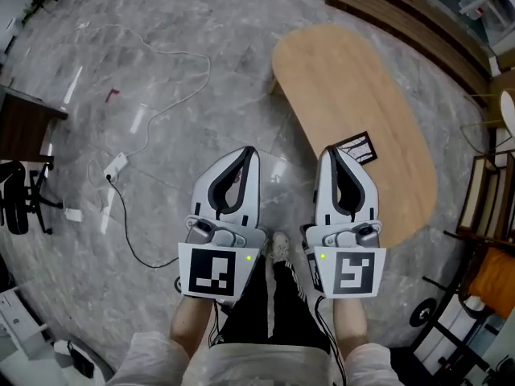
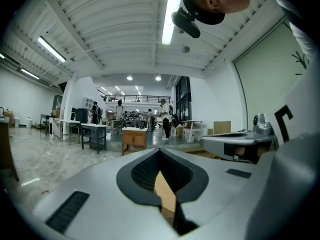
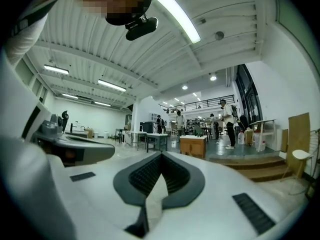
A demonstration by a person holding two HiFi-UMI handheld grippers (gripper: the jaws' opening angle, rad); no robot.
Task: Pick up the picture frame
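**A:** What print shows on the tools?

**B:** The left cube [image 1: 212, 271] and the right cube [image 1: 352, 273] each carry a black-and-white square marker. The frame's face has dark strokes, too small to read.

**A:** And the jaws?

**B:** The left gripper [image 1: 249, 150] has its jaws closed, tips meeting, with nothing between them. The right gripper [image 1: 331, 149] is the same, tips together and holding nothing. In the head view the two grippers lie side by side and both point to 12 o'clock.

**A:** Where is the frame?

**B:** The frame [image 1: 359, 148] lies flat on the table [image 1: 346, 79]. In the head view it sits at 3 o'clock of the right gripper's tip, just beside it. Whether they touch cannot be told.

**A:** And farther out?

**B:** The oval wooden table stretches from the right gripper toward 12 o'clock. A white cable [image 1: 173, 95] trails over the grey marbled floor [image 1: 161, 39] at 10 o'clock of the left gripper.
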